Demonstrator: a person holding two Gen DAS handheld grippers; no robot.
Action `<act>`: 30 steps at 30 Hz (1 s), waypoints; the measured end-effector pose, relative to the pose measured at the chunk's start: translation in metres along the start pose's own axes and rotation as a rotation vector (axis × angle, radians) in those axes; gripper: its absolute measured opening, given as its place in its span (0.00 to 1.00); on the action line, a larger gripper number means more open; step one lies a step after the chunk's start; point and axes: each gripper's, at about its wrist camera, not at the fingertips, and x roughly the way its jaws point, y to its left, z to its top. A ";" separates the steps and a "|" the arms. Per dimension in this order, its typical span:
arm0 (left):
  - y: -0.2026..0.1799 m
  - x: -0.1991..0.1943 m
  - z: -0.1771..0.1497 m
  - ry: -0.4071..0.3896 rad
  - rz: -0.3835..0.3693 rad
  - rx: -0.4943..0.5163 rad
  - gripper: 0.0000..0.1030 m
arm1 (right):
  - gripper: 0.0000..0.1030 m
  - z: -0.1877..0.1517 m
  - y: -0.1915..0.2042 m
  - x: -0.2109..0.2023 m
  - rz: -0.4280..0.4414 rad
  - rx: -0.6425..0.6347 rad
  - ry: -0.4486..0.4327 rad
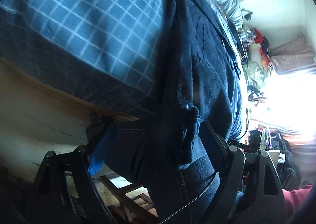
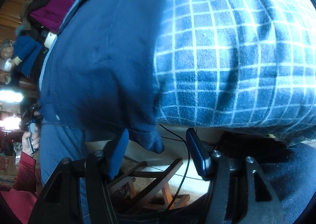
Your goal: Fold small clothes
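Note:
A dark navy garment (image 1: 201, 62) lies on a blue checked blanket (image 1: 83, 26) and hangs over the bed's edge. My left gripper (image 1: 156, 135) has its jaws wide apart around the hanging frayed hem (image 1: 189, 117); the cloth lies between the fingers, not pinched. In the right wrist view the same garment (image 2: 102, 52) looks blue, and a corner of it (image 2: 154, 143) droops between the fingers of my right gripper (image 2: 158, 145), which is open and not touching it.
The checked blanket (image 2: 237, 56) covers the bed. A wooden stool (image 2: 158, 188) and a black cable (image 2: 185, 164) are on the floor below the edge. Piled clothes (image 2: 53, 8) and clutter (image 1: 256, 62) lie beyond. A bright window (image 1: 292, 101) glares.

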 end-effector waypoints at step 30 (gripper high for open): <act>-0.062 -0.061 -0.006 -0.124 -0.129 0.161 0.09 | 0.12 -0.011 0.005 -0.061 0.245 -0.058 -0.126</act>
